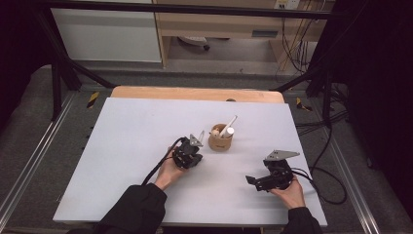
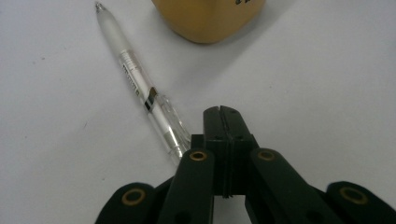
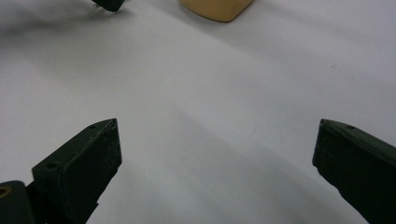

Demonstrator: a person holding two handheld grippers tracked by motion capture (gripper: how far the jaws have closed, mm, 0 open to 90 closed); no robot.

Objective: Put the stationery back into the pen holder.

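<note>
Left gripper (image 2: 222, 112) is seen low over the white table (image 1: 131, 146), jaws brought fully together with nothing between them. A clear pen (image 2: 140, 88) lies flat on the table just left of the jaws, its near end beside the jaw base; it is not clamped. The closure appears to have missed the pen, so a re-open and a shift to the left is judged necessary before a grip can be made.

A wooden cup (image 1: 220, 139) stands just beyond the pen, on the far side, and already holds a few upright items, so it is presumably meant as the pen's holder. The pen is pointed toward it at a slant.

Right gripper (image 1: 258, 181) is held near the table's right near corner, jaws wide apart and empty, well apart from the cup; it is judged to be parked clear of the left hand's work.
</note>
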